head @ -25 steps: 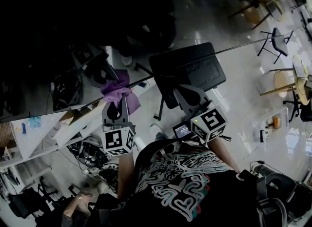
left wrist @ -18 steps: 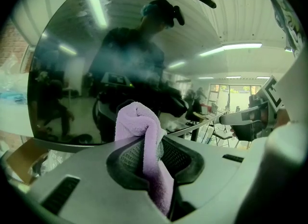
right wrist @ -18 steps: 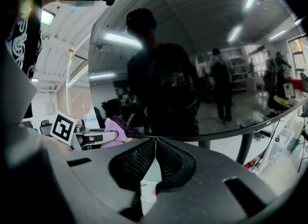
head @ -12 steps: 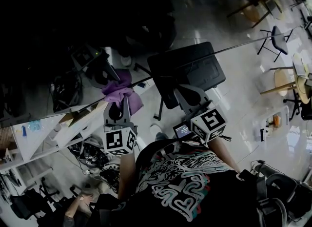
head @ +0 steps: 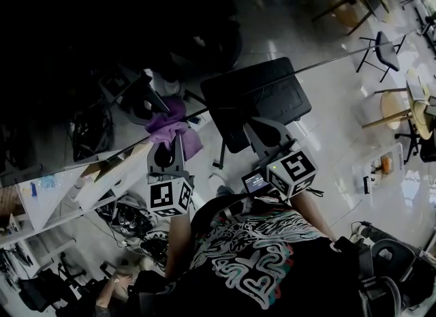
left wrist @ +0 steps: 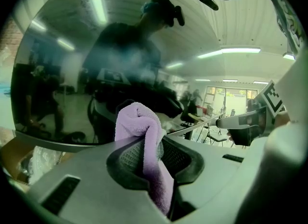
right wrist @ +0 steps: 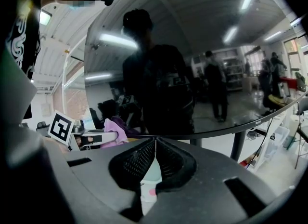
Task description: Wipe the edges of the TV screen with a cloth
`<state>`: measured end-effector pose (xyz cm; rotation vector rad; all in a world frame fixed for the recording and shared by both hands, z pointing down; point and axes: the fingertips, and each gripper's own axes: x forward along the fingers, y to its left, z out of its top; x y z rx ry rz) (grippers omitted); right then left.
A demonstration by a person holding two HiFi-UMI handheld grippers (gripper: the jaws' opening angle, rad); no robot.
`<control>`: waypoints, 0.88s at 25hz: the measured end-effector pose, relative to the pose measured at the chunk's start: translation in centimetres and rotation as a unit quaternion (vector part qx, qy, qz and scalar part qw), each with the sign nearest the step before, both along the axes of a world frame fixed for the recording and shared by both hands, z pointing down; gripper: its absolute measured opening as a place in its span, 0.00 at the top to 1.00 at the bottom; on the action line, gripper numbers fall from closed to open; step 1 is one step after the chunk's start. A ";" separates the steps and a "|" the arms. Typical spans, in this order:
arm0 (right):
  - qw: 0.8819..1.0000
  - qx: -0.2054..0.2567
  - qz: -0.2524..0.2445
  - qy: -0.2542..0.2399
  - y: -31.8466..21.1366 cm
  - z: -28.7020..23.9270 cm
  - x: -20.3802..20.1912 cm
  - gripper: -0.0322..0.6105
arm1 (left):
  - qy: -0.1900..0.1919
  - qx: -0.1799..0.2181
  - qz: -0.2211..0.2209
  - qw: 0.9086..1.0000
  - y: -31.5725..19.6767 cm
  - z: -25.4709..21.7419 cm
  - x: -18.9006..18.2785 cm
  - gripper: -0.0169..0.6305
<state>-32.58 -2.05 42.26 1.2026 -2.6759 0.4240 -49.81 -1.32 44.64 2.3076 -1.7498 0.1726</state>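
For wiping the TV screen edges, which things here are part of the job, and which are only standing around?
Job: TV screen; purple cloth; left gripper, shut on it.
Only around: chair; round table; tangled cables.

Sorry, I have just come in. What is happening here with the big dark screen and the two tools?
A person holds a gripper in each hand in front of a TV screen. The left gripper is shut on a purple cloth and holds it at the screen's lower edge, as if for wiping. The right gripper is shut with nothing between its jaws and hangs close to the same edge, further along.
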 end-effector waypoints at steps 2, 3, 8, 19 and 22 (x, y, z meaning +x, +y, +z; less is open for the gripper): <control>1.000 0.000 0.002 0.002 -0.1 0.1 0.5 0.90 | 0.001 0.000 0.003 1.000 -0.2 0.0 0.5 0.86; 1.000 0.000 0.004 0.003 -0.1 0.1 0.8 0.90 | 0.001 0.000 0.004 1.000 -0.2 0.0 0.8 0.86; 1.000 0.001 0.018 0.004 -0.5 0.1 2.8 0.90 | 0.003 0.003 0.018 1.000 -0.7 -0.2 3.1 0.86; 1.000 0.015 0.025 0.011 -1.2 -0.7 4.8 0.90 | 0.013 0.004 0.031 0.999 -1.8 -0.4 6.0 0.86; 0.999 0.016 0.028 0.014 -1.3 -0.6 5.9 0.90 | 0.014 0.005 0.035 0.999 -2.1 -0.4 7.2 0.86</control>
